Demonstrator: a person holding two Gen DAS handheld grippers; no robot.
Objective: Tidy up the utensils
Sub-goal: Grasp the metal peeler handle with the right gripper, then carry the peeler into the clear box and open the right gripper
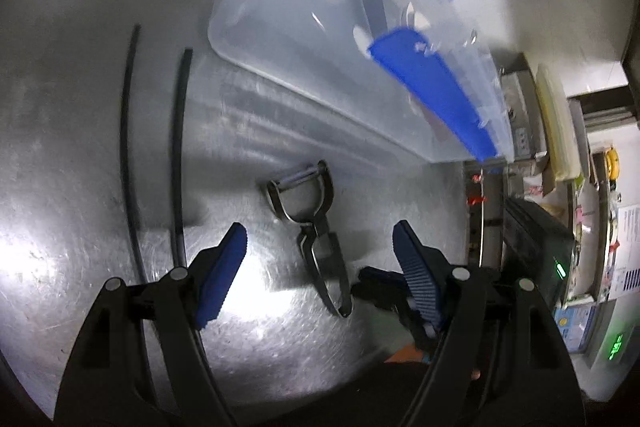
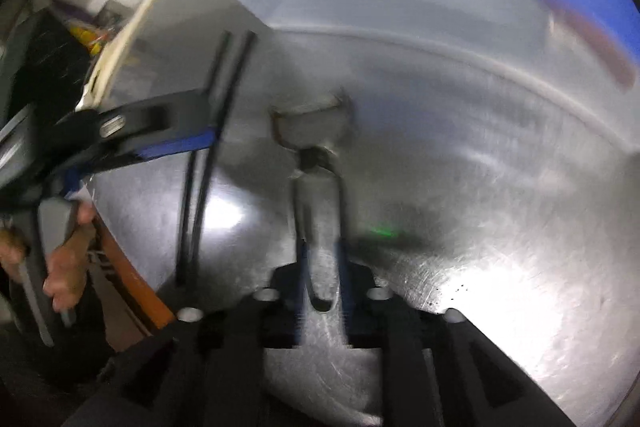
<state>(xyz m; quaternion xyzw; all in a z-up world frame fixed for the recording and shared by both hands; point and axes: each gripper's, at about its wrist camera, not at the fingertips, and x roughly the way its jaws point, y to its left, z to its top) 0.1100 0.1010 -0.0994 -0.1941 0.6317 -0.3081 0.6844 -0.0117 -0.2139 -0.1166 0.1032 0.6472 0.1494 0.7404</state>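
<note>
A metal Y-shaped peeler (image 1: 316, 227) lies over the steel table. My left gripper (image 1: 320, 243) is open, its blue pads on either side of the peeler. My right gripper (image 2: 322, 267) is shut on the peeler's handle (image 2: 320, 219); it shows in the left wrist view (image 1: 384, 287) reaching in from the right. A clear plastic bin (image 1: 304, 39) with blue latches stands beyond the peeler and holds a utensil with a blue handle (image 1: 432, 87). The bin also shows in the right wrist view (image 2: 400, 7), blurred.
Two black cables (image 1: 176, 155) run across the steel table (image 1: 80, 187) left of the peeler, also visible in the right wrist view (image 2: 200, 187). Shelves with clutter (image 1: 560, 187) stand past the table's right edge. The left gripper and a hand (image 2: 64, 259) show at left.
</note>
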